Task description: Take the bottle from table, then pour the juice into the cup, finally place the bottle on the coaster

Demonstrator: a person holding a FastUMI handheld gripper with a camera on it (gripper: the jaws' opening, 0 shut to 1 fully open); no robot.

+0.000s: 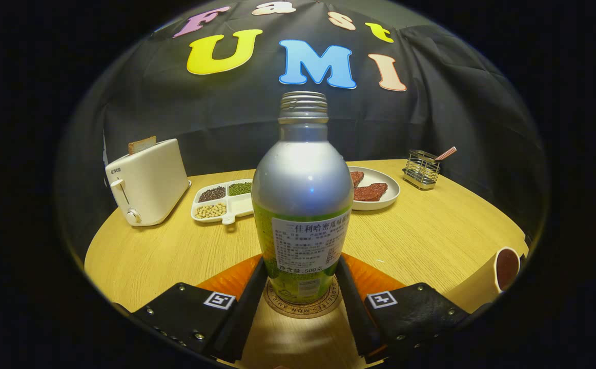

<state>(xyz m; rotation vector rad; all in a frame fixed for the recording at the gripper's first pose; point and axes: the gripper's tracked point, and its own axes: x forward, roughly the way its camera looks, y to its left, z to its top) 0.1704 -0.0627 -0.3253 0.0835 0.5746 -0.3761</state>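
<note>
Standing upright on the round coaster [303, 306], the uncapped silver bottle [303, 205] sits between the gripper's [302, 289] fingers.

Both fingers flank the bottle's lower labelled part; whether they press it or have let go I cannot tell. Beyond them on the wooden table [431, 236] are a white toaster [146, 183] holding bread, a divided tray of beans [223, 201], a plate of red slices [377, 189] and a wire holder [422, 169]. A cup [505, 269] with dark liquid stands well off to the right.

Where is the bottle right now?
In the gripper view the bottle stands upright on the round coaster, between the fingers of the hand-held gripper, in front of the plate and the divided tray.
</note>
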